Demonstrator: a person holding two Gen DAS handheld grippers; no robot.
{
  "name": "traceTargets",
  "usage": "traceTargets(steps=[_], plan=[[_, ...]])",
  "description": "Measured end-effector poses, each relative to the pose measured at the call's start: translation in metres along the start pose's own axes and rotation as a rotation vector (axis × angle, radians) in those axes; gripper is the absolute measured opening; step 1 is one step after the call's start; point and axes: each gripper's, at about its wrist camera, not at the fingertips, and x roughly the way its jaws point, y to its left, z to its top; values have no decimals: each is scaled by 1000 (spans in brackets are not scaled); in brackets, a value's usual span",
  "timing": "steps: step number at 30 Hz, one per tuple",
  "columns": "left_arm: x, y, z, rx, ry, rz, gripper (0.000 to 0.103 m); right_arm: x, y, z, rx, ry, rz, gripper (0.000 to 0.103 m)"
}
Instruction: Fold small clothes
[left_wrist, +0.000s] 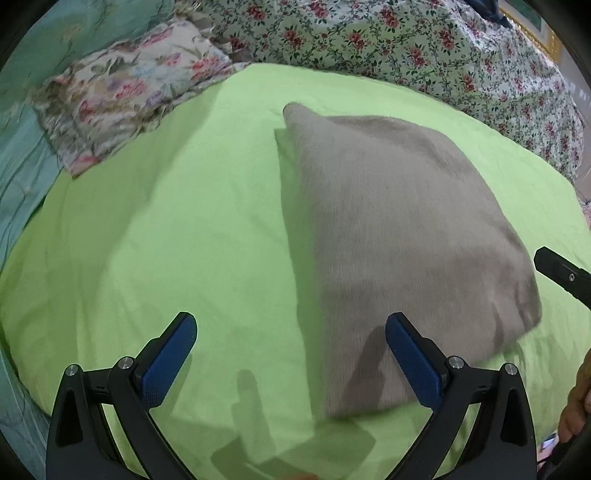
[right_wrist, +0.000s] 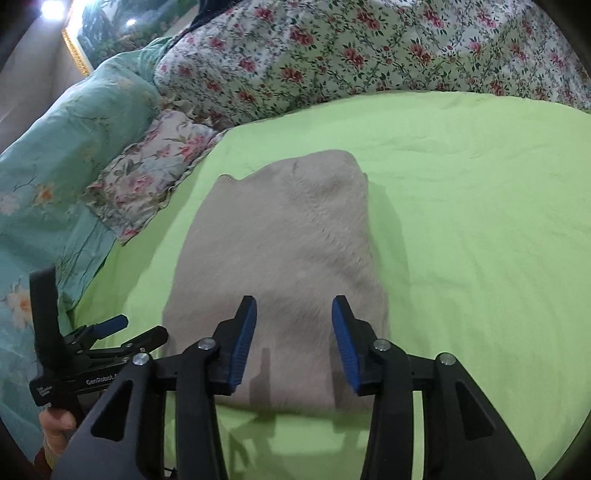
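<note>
A beige fuzzy garment (left_wrist: 391, 236) lies folded into a rough rectangle on the lime green sheet (left_wrist: 166, 229). It also shows in the right wrist view (right_wrist: 280, 266). My left gripper (left_wrist: 291, 332) is open and empty, hovering over the garment's near left edge. My right gripper (right_wrist: 294, 314) is open and empty, above the garment's near end. The left gripper (right_wrist: 122, 328) shows at the left of the right wrist view. One finger of the right gripper (left_wrist: 561, 273) shows at the right edge of the left wrist view.
A floral pillow (left_wrist: 129, 92) lies at the far left of the green sheet (right_wrist: 480, 221). A flowered quilt (left_wrist: 406, 48) is bunched along the back. A teal bedspread (right_wrist: 55, 166) runs along the left side.
</note>
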Motion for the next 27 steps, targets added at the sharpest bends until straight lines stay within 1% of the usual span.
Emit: traceTargets(steps=[4,6,8,11,15,19,23,27], plan=[[-19,5,-17,2,-20,36,102,-12,8,-19,-8,16,7,52],[-28,3,-23,19,-34,55,102,-16,13,-25,-31,30,2,59],[-35,2,-28,38,-44,67,102,-22,18,-32,-58,35,-5,70],[-41,-2,-35,61,-47,76,102,-30,22,-41,-77,28,-8,80],[-45,-12,-46,104,-36,71,102,-36,23,-50,-98,35,-39,86],[-49,-17,-53,127,-32,70,102,-41,23,-56,-107,41,-48,90],[-50,-15,-54,132,-30,71,102,-43,24,-62,-118,46,-62,93],[-50,-14,-53,128,-33,72,102,-40,23,-66,-120,65,-53,94]])
